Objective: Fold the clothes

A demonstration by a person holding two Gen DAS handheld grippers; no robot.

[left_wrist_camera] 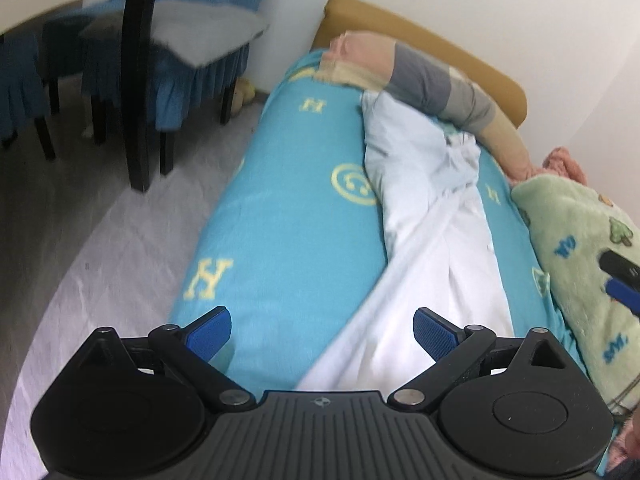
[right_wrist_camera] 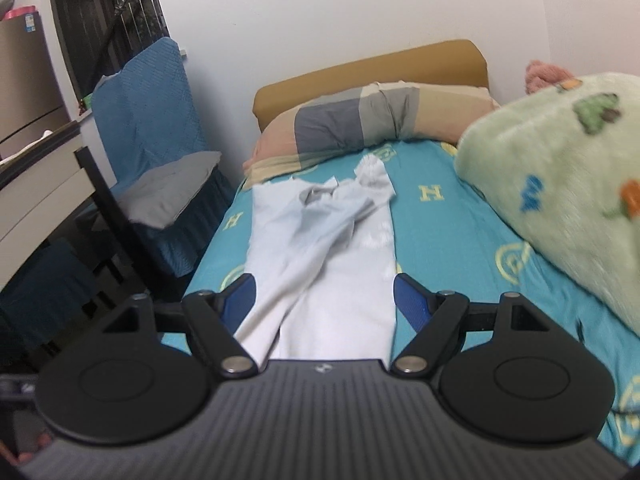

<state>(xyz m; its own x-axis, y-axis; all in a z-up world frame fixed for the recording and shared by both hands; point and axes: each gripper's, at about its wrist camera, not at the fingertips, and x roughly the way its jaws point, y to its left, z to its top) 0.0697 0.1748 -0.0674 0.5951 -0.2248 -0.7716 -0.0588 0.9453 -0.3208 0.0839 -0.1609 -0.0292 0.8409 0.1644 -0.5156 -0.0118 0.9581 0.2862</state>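
A white shirt (right_wrist_camera: 332, 264) lies lengthwise on the turquoise bed sheet (right_wrist_camera: 448, 232), its sides folded inward and its collar end crumpled near the pillow. In the left wrist view the same white shirt (left_wrist_camera: 432, 248) runs from the pillow down toward my left gripper (left_wrist_camera: 322, 330). That gripper hovers above the shirt's near end, open, with nothing between its blue pads (left_wrist_camera: 434, 332). My right gripper (right_wrist_camera: 325, 300) is held above the shirt's lower part, open and empty. Part of the right gripper (left_wrist_camera: 618, 280) shows at the right edge of the left wrist view.
A striped pillow (right_wrist_camera: 360, 120) lies against the tan headboard (right_wrist_camera: 372, 68). A green fleece blanket (right_wrist_camera: 560, 184) is piled on the bed's right side. A blue-covered chair (right_wrist_camera: 152, 132) and a desk (right_wrist_camera: 36, 184) stand left of the bed, beside grey floor (left_wrist_camera: 100, 240).
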